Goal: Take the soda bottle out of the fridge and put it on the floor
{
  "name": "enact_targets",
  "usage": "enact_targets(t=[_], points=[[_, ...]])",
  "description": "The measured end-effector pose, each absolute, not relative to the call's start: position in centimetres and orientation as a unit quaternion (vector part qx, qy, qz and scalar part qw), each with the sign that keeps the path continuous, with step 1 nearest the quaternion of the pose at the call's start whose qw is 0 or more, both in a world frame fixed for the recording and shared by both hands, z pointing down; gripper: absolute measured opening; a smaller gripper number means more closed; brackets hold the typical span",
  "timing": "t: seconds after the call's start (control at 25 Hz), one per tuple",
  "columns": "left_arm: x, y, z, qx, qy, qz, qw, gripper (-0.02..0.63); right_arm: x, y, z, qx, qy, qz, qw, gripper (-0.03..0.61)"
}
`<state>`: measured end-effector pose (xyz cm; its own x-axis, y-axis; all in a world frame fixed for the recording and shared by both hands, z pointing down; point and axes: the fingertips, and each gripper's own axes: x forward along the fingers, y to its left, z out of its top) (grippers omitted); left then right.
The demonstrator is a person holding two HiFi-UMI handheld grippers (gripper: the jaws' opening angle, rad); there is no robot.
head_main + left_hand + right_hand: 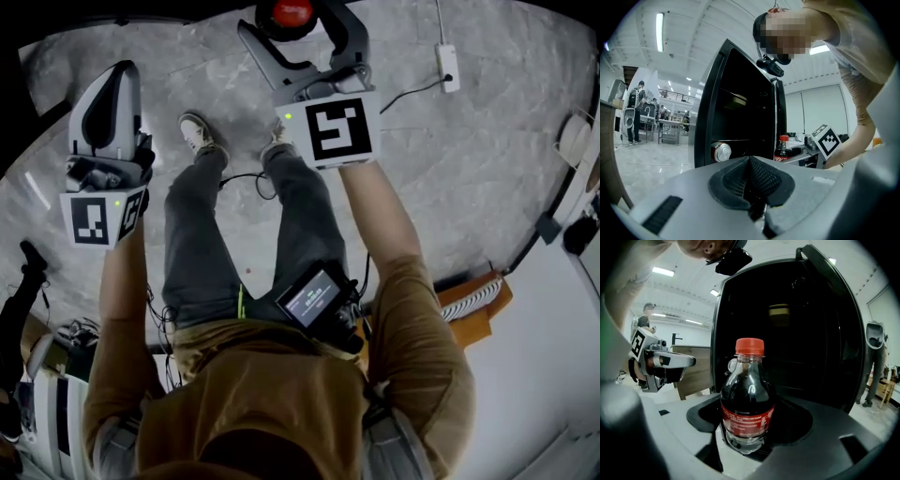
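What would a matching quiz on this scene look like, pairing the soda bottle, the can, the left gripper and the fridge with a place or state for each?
Things:
1. soda bottle
2. can
3. left gripper
4. fridge

Places or states:
A. shut, holding nothing
B. standing open
C. lying on its side on a fridge shelf
D. clamped in the right gripper

Pairs: 1-D, 2-C, 3-A, 4-B
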<state>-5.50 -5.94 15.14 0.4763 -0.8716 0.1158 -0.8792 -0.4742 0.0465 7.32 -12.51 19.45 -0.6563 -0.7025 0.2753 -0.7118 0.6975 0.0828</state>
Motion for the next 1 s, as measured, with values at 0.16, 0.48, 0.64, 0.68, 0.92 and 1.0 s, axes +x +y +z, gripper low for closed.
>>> enact_targets(t=[0.16,0.48,0.64,0.68,0.92,1.0], points=[[-5.2,-5.8,19.4,0.865,-0.498,0.040,0.047,0.003,7.3,-11.9,24.8,0.378,-0.911,0.024,0.161,0.299],[-5.8,-5.1,22.6,0.869,-0.491,0.052,0.028,0.003,7.5,-10.7,29.7,0.372,-0.911,0.025,0.174,0.299],[-6.1,-5.8,25.0,0.869,-0.491,0.060,0.022,0.003,7.4,-11.0,32.4,0.362,-0.914,0.021,0.184,0.299],[-6.2,-6.2,26.4,0.869,-0.490,0.061,0.024,0.003,7.3,-11.3,33.8,0.359,-0.914,0.019,0.188,0.299],[-5.6,-7.8,34.8,0.885,-0.461,0.055,0.034,0.003,6.4,-13.1,41.7,0.347,-0.916,0.021,0.198,0.299],[-5.0,-8.0,36.8,0.892,-0.446,0.058,0.037,0.003,6.1,-13.6,43.3,0.346,-0.917,0.016,0.198,0.299]])
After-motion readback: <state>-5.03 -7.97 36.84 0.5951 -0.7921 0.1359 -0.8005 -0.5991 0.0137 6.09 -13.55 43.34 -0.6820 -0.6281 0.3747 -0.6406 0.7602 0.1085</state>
